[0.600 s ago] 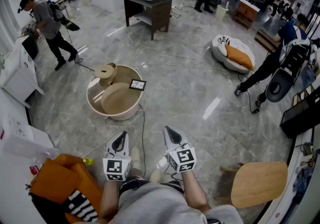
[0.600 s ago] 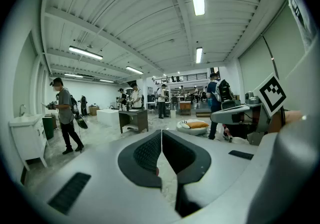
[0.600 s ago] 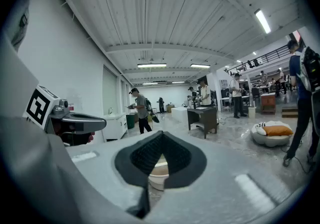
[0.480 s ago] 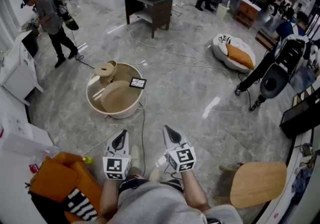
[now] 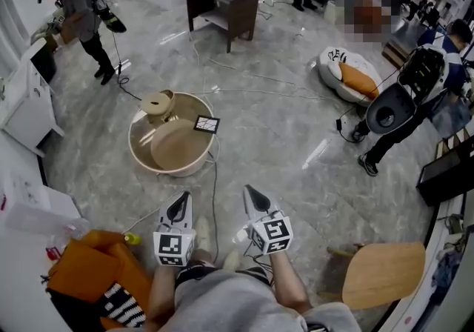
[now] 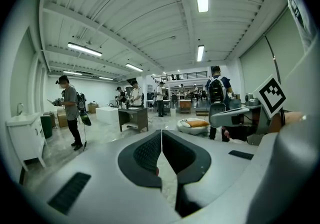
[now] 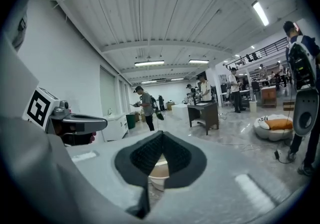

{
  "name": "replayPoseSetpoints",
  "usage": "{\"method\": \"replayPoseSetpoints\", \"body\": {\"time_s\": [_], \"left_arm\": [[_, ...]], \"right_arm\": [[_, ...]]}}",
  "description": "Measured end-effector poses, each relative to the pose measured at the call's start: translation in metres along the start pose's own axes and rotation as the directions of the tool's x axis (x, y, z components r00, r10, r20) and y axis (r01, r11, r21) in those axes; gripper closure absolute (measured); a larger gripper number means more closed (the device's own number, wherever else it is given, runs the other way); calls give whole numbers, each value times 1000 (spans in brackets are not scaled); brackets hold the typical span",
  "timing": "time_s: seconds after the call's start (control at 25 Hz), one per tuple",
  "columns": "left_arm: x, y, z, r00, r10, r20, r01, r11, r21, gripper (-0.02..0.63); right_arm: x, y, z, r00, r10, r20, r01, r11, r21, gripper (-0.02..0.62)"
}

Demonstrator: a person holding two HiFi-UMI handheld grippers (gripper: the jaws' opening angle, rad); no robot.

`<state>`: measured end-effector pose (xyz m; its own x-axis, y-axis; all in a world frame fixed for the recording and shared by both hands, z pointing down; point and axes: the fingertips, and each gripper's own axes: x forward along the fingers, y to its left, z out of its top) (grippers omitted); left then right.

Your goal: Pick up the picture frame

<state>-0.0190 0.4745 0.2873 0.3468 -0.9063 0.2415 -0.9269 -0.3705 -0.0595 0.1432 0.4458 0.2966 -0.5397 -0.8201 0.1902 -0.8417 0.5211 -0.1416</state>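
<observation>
The picture frame (image 5: 206, 124), small, black-edged and pale inside, lies on the right rim of a round beige low table (image 5: 141, 156) on the floor ahead. A tan round piece (image 5: 156, 105) sits at the table's back. My left gripper (image 5: 178, 207) and right gripper (image 5: 250, 195) are held side by side close to my body, well short of the table, both shut and empty. The left gripper view has its jaws (image 6: 161, 135) meeting with nothing between them. Beneath the closed right gripper (image 7: 161, 138) in its own view shows the beige table (image 7: 157, 174).
A cable (image 5: 215, 182) runs along the floor from the table toward me. A wooden chair seat (image 5: 384, 271) is at my right, an orange bag (image 5: 89, 267) at my left. A white cabinet (image 5: 26, 108), a dark desk (image 5: 222, 8) and a cushion bed (image 5: 348, 75) stand farther off. People (image 5: 415, 101) walk around.
Both grippers have stayed in place and shut. The person at the right has stepped nearer along the right side, and the person at the far left has moved farther back.
</observation>
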Motion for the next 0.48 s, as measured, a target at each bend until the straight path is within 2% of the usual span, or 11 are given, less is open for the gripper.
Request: {"method": "replayPoseSetpoints", "body": {"time_s": [0.24,0.48], "left_arm": [[38,31,12,1000,-17,4,17,1000,-9,583],[76,68,30,999,-43,17,43,999,-10,583]], "right_arm": [[42,-11,20,1000,1,17,-1,1000,10,594],[89,-23,38,999,-30,10,30,999,25,594]]}}
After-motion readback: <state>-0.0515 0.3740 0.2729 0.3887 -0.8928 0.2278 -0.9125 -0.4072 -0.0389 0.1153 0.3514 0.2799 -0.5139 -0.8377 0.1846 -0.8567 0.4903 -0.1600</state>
